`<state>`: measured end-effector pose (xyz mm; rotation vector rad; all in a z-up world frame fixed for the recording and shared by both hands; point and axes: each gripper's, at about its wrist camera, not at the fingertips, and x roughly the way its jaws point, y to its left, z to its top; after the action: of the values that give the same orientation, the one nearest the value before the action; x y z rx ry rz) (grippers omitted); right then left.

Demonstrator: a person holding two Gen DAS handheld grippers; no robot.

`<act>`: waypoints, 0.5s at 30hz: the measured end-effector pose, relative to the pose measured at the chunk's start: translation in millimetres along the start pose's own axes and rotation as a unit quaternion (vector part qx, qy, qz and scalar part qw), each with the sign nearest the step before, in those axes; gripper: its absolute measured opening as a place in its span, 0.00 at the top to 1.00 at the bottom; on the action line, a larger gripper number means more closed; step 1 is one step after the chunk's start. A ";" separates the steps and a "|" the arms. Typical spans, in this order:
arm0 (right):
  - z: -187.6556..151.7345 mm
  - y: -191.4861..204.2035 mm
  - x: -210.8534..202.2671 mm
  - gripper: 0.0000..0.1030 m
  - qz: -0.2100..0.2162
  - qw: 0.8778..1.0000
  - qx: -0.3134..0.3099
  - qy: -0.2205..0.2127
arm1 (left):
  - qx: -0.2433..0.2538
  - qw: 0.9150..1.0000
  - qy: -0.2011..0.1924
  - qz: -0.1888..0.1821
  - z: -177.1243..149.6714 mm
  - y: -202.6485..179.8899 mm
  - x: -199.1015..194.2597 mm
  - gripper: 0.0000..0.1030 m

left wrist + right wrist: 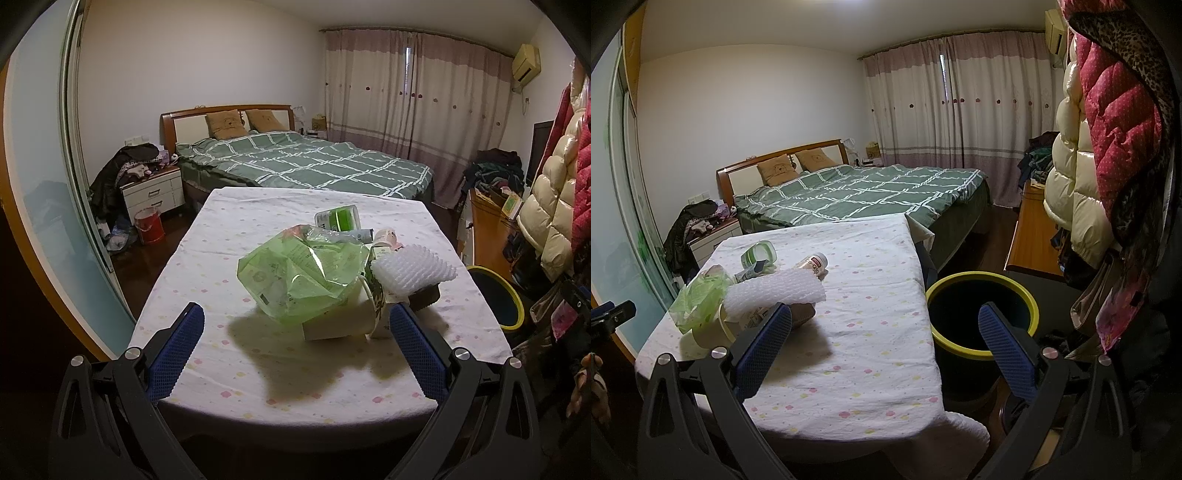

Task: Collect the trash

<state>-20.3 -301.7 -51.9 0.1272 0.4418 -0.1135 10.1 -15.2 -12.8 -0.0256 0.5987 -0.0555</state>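
Observation:
A pile of trash lies on the cloth-covered table point(221, 229). In it are a crumpled green plastic bag point(299, 273) on a cream paper cup point(340, 321), a white foam net sleeve point(413, 271), a green-and-white tub point(338, 218) and a small bottle point(814, 263). My left gripper point(295, 332) is open just short of the cup, with nothing between its blue pads. My right gripper point(884, 328) is open too, over the table's right edge. Its left pad sits by the foam sleeve point(775, 293), its right pad over the black bin with a yellow rim point(982, 291).
The bin point(495, 299) stands on the floor right of the table. Behind are a bed with a green checked cover point(306, 162), a nightstand point(153, 194) and a red bucket point(149, 225). Padded coats point(1104, 155) hang close at the right above a wooden desk point(1030, 236).

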 end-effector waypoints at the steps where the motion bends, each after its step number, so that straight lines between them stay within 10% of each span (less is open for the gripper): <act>1: -0.4 -0.1 0.4 0.06 0.000 1.000 0.000 0.000 | 0.000 1.000 0.000 0.000 0.0 0.0 0.0 0.04; 15: 0.0 -0.6 1.5 0.06 0.000 1.000 0.002 0.003 | 0.001 1.000 0.003 -0.002 -0.8 -1.2 1.4 0.04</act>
<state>-19.1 -302.4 -52.7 0.1312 0.4468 -0.1148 10.8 -16.5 -14.2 -0.0257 0.6043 -0.0601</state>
